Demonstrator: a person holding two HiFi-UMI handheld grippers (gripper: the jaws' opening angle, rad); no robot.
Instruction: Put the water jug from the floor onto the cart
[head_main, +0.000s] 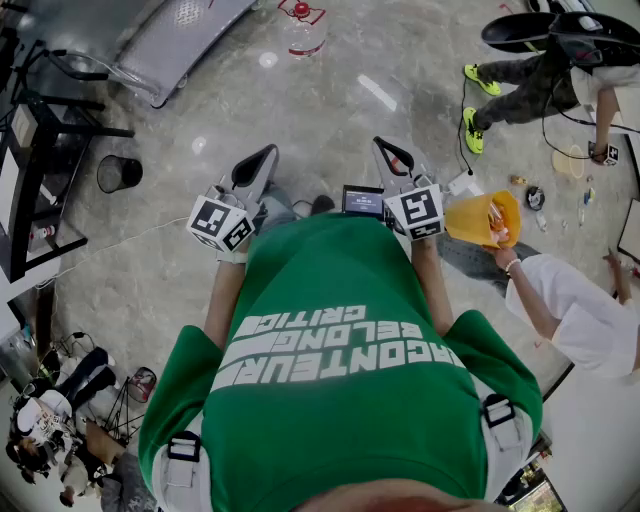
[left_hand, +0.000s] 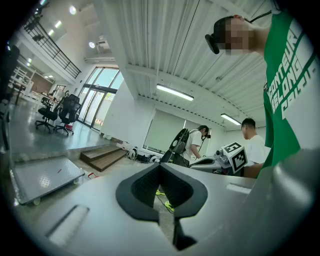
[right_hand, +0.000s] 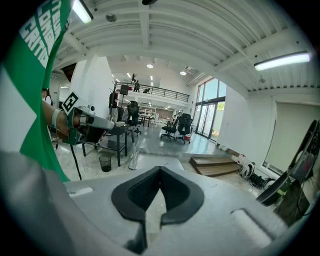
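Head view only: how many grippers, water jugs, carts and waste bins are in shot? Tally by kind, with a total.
left gripper, right gripper: 2
jug: 1
cart: 1
bin: 1
Total: 5

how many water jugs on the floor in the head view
1. The water jug stands at the top edge, just right of the grey cart; others may lie out of frame.
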